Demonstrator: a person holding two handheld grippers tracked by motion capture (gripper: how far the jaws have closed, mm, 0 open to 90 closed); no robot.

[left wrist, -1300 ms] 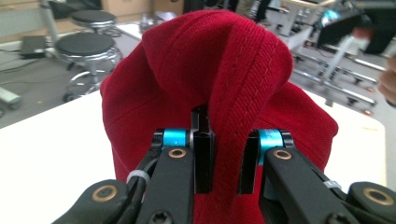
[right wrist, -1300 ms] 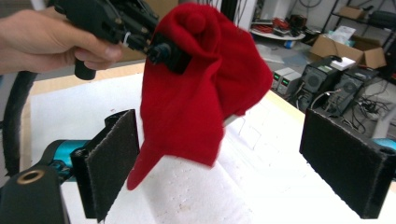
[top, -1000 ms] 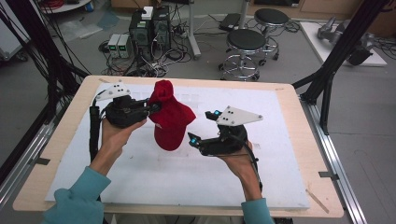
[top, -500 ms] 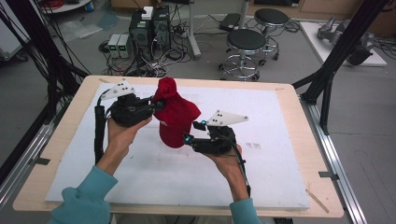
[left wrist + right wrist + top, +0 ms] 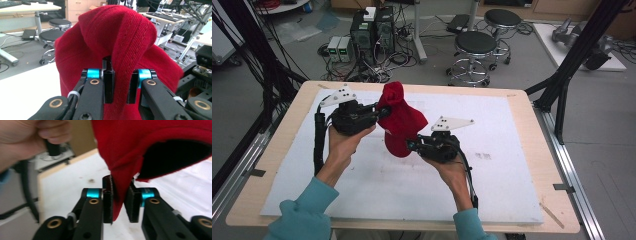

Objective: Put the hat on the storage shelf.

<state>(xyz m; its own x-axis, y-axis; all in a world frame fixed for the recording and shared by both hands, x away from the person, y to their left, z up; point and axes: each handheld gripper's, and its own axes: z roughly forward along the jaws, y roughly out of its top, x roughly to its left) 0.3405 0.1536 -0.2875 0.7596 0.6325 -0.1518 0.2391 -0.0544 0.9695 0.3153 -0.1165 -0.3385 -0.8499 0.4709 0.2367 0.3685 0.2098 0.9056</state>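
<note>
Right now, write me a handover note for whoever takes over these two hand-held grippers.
Left hand-held gripper: shut on a fold of the red hat, holding it up off the table.
Right hand-held gripper: its jaws have just been closing, and in the right gripper view the pads now pinch the hat's lower rim.
Hat: hangs between the two grippers over the white mat, its opening showing dark in the right gripper view.
Done: both ends gripped.
Left: probably to spread or lay the hat down; nothing is set on the mat yet.
</note>
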